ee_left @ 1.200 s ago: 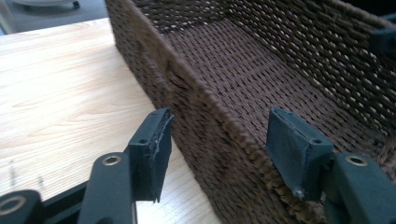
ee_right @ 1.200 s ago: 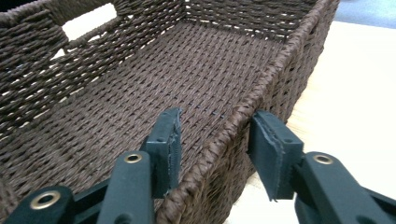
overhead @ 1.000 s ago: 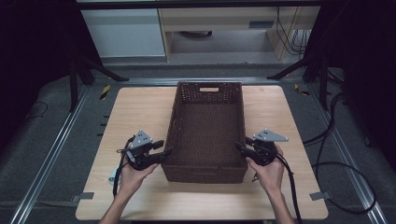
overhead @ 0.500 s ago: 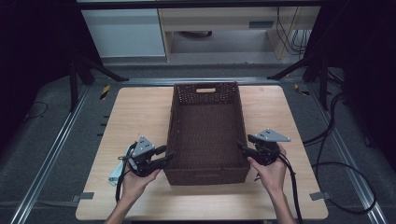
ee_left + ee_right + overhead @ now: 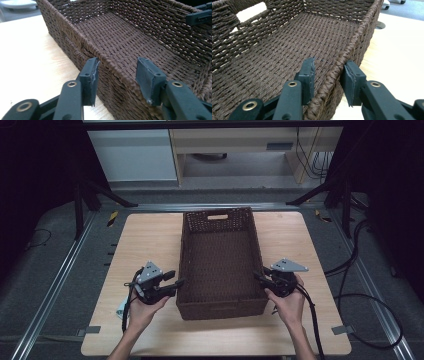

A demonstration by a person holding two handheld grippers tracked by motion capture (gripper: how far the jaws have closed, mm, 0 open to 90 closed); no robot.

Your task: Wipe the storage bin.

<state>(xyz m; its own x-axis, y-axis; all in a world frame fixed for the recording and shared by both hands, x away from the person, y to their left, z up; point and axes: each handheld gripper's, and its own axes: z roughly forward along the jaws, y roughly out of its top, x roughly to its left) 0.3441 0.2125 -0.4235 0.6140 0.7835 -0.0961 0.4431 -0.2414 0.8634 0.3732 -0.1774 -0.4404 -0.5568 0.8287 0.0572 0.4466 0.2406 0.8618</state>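
Note:
A brown woven basket stands lengthwise and empty in the middle of the wooden table. My left gripper is at its left wall near the front. In the left gripper view the jaws straddle that wall's rim; they have just been opening, and the inner pad stands off the weave. My right gripper is at the right wall. Its jaws have just been closing, and the pads sit against both sides of the rim.
A small white object lies on the table by my left hand. Black cables trail over the floor at the right. Metal rails run along the table's sides, and a cabinet stands beyond it.
The basket's far end has swung slightly to the left. Both hands have stayed nearly where they were at its front corners.

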